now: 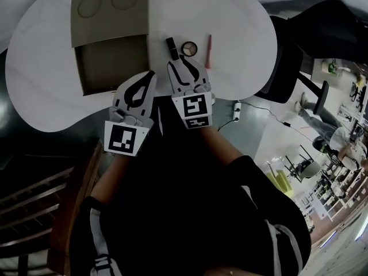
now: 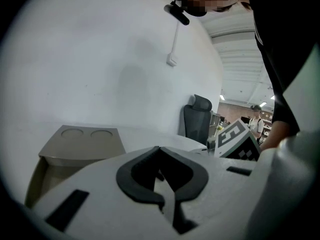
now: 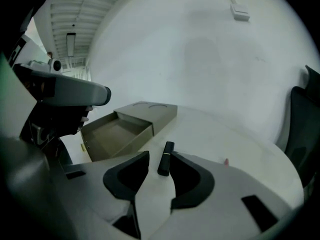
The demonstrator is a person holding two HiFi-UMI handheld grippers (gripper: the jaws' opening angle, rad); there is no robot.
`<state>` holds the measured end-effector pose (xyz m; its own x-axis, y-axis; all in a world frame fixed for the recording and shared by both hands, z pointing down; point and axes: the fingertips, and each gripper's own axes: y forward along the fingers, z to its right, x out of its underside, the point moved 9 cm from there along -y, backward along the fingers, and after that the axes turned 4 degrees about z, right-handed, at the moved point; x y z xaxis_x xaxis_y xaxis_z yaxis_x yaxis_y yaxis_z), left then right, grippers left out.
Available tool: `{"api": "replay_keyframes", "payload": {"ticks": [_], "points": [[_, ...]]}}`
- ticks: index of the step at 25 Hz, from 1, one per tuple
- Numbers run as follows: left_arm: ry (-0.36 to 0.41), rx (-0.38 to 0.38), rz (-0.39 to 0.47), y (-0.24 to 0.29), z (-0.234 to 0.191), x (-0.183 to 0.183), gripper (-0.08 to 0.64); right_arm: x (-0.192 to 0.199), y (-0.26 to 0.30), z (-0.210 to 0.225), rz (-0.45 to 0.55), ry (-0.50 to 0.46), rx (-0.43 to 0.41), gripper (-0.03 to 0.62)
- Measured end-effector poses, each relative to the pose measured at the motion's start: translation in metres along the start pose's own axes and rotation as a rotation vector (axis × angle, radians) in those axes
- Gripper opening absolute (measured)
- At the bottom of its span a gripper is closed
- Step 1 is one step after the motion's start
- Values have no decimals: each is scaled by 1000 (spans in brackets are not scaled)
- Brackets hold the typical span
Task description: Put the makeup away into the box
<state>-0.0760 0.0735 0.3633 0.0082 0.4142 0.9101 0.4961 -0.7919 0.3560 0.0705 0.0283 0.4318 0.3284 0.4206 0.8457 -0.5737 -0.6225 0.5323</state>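
On the white table lies a brown box whose tray is slid out toward me. To its right lie a black tube, a round compact and a pink stick. My right gripper stands open just short of the black tube, which shows beyond the gap between the tips; nothing is held. Beyond them are the box and the pink stick's end. My left gripper hovers by the tray's right side, shut and empty, the box to its left.
A black office chair stands at the table's right side and shows again as the chair. A wooden chair is at my lower left. A cable and plug lie on the floor. The table's near edge curves just under my grippers.
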Motion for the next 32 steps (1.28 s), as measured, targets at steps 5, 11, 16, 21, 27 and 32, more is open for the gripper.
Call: {"api": "replay_keyframes", "payload": {"ticks": [5,11,16,21,27,32], "points": [[-13,-12,-19,-1,-9,6,3,5,12,-1,-70,2,24,150],[-14,-19,-41,-3,-22,12,3,10,27,0,-121,27,52,150],[-14,-23,-45,1,-30,13,3,11,34,4,-140,44,81,117],[-8,-28,-44,3,-38,13,3,11,34,5,-131,53,79,109],[0,-24,-33,3,-40,8,3,-2,25,5,-90,66,83,107],[2,-31,-18,-1,-41,4,3,-19,14,4,-44,68,80,107]]}}
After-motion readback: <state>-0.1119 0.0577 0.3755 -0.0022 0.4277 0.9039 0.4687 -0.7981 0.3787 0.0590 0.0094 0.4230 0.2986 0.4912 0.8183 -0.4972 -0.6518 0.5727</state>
